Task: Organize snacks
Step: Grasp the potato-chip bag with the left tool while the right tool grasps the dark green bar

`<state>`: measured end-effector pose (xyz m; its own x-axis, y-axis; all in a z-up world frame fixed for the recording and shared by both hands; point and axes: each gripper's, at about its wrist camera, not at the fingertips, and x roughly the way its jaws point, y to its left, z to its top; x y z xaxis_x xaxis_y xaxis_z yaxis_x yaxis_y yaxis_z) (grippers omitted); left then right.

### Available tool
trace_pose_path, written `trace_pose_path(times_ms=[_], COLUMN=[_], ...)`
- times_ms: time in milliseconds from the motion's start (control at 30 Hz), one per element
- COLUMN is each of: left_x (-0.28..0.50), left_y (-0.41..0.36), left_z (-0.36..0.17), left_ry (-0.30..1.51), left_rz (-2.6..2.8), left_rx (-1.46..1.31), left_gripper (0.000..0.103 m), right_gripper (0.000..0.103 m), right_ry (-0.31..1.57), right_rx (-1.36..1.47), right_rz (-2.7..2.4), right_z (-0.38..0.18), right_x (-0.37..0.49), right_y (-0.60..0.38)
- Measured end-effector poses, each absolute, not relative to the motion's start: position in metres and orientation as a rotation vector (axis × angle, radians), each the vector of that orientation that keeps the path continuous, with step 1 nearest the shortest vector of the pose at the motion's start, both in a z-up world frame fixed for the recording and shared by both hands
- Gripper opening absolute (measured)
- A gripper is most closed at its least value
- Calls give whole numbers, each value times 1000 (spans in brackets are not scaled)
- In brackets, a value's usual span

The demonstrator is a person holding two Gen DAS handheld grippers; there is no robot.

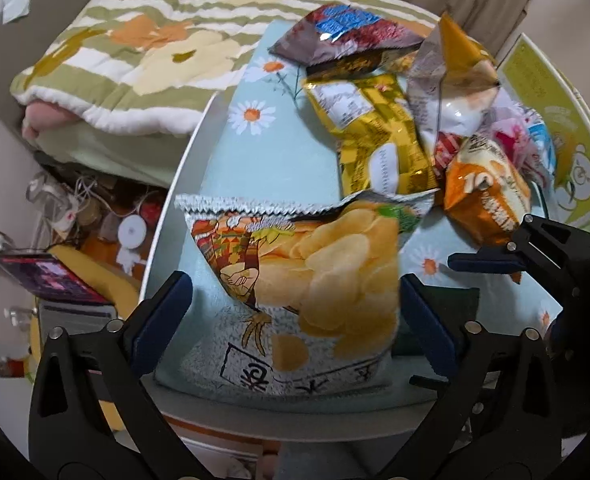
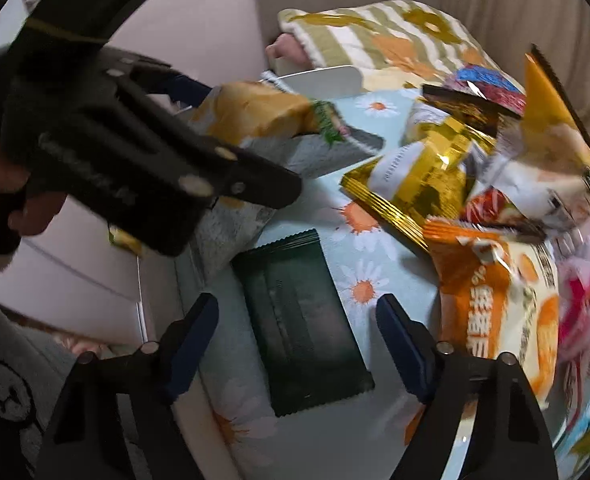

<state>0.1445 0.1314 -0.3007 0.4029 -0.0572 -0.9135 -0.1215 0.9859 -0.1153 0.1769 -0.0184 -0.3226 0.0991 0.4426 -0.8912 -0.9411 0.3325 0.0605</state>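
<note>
A potato chip bag (image 1: pixel 295 280) stands on the daisy-print cloth (image 1: pixel 267 152) at the table's near edge. My left gripper (image 1: pixel 295 284) straddles it, pads close to its sides without squeezing it, so it is open. A flat dark green packet (image 2: pixel 303 328) lies on the cloth between the fingers of my right gripper (image 2: pixel 298 300), which is open with clear gaps on both sides. The right wrist view shows the left gripper (image 2: pixel 155 168) and the chip bag (image 2: pixel 263 116) at upper left. In the left wrist view, a right gripper fingertip (image 1: pixel 467 258) enters from the right above the green packet (image 1: pixel 443 304).
A pile of snacks fills the cloth's far right: a gold packet (image 1: pixel 375 136), an orange bag (image 1: pixel 483 196), a dark bag (image 1: pixel 347 36) and pink wrappers. A yellow-green box (image 1: pixel 555 100) stands behind it. A floral quilt (image 1: pixel 135 40) lies beyond the table; clutter (image 1: pixel 75 216) sits below left.
</note>
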Motion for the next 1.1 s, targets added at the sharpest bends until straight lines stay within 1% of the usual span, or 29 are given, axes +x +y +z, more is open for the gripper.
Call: trace_pose_path(times_ms=[33, 67, 167, 233, 267, 300, 433, 567, 667, 700, 733, 933, 1100], left_x=[145, 146, 145, 146, 146, 145, 144, 144, 144, 145, 144, 143, 142], left_y=[132, 133, 134, 133, 133, 133, 132, 135, 138, 139, 139, 141, 144], left_z=[-303, -305, -308, -310, -310, -310, -310, -307, -304, -302, -301, -295, -285], left_ry=[1163, 1170, 1176, 1182, 1183, 1182, 1189, 1184, 1174, 1168, 1166, 1158, 1149], left_rz=[43, 45, 44, 38, 39, 37, 33, 27, 32, 32, 32, 40, 40], left_rx=[-177, -181, -195, -202, -202, -199, -177, -194, -198, -200, -198, -199, -201], left_gripper=[90, 89, 88, 80, 79, 75, 69, 67, 67, 67, 67, 67, 67], right_gripper=[72, 70, 68, 67, 66, 65, 62, 59, 51, 47, 45, 43, 42], right_ry=[982, 979, 996, 1002, 1007, 1015, 1008, 982, 971, 966, 959, 935, 944], right_rx=[-641, -645, -643, -643, -642, -638, -647, -648, -655, -658, -664, -710, -670], right_rz=[1143, 1159, 1188, 1197, 1204, 1211, 1227, 1245, 1235, 1234, 1232, 1232, 1183], right_z=[-322, -322, -326, -328, -329, -330, -330, -331, -330, -330, -330, -330, -321], right_x=[176, 176, 176, 180, 182, 184, 182, 182, 181, 181, 180, 175, 178], right_y=[-18, -18, -17, -15, -15, -14, -12, -15, -17, -18, -19, -15, -15])
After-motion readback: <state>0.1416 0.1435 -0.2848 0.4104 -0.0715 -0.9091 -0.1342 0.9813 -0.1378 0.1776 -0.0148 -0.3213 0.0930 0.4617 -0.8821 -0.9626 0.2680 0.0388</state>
